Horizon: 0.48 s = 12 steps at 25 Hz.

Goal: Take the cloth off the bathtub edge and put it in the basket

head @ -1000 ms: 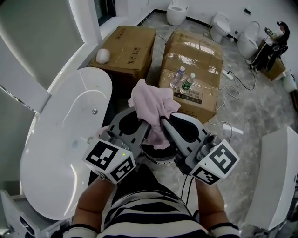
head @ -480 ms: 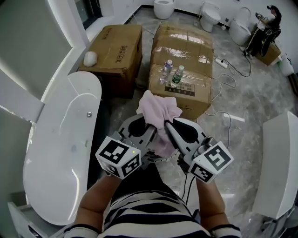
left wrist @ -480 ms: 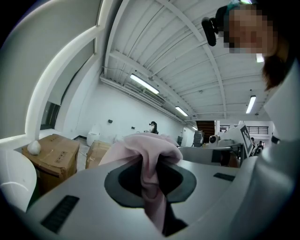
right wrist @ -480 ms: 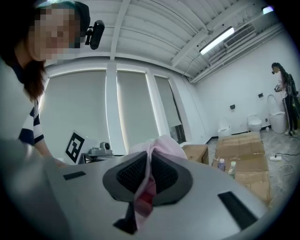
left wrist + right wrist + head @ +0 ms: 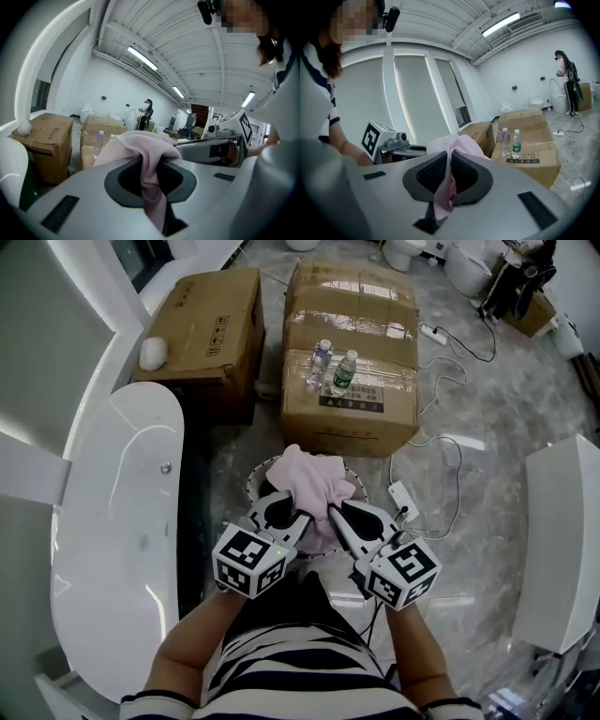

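Observation:
In the head view a pink cloth [image 5: 309,482] hangs bunched between both grippers, above a round white basket [image 5: 253,487] on the floor. My left gripper [image 5: 298,517] is shut on the cloth's left side and my right gripper [image 5: 331,514] on its right side. The left gripper view has the cloth [image 5: 140,147] pinched in the left gripper [image 5: 149,185], with folds draped over the jaws. In the right gripper view a strip of the cloth [image 5: 457,145] is clamped in the right gripper [image 5: 447,180]. The white bathtub [image 5: 112,521] lies to the left, apart from the cloth.
Two cardboard boxes [image 5: 197,315] [image 5: 352,381] stand beyond the basket. The right one bears two water bottles [image 5: 322,360], the left one a white ball [image 5: 153,352]. A power strip [image 5: 403,499] with cables lies on the marble floor. A white fixture [image 5: 562,540] stands at right.
Both grippers have carried the cloth down and away from the tub, and it now hangs over the basket. Their grip on it has not changed.

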{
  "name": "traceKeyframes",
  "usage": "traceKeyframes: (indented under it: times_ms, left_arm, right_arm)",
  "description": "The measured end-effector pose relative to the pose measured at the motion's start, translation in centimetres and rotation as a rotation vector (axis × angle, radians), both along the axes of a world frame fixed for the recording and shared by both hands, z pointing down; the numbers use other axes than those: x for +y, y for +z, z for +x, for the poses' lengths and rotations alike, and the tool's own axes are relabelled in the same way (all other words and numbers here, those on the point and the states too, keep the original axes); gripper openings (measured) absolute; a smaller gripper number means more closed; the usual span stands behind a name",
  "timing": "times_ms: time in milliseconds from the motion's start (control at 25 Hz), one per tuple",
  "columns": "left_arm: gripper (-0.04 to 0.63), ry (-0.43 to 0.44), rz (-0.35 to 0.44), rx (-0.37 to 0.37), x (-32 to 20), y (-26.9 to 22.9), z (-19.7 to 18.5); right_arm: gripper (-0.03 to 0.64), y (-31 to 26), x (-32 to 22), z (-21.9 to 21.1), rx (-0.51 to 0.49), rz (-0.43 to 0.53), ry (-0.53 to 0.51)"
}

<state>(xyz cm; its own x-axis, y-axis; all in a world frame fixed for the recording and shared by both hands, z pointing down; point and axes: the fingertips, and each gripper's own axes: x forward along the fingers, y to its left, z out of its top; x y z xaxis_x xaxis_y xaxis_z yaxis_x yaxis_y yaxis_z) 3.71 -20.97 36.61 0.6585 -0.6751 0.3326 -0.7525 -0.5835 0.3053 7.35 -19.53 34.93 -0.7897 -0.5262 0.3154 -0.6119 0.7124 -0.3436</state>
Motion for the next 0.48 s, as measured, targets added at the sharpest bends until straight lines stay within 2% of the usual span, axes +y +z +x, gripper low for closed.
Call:
traceKeyframes:
  times_ms: [480]
  left_arm:
    - [0.057,0.169,-0.223,-0.138,-0.1,10.7,-0.6]
  right_arm:
    - [0.048,10.1,-1.3,0.2,0.118,-0.222,0.105]
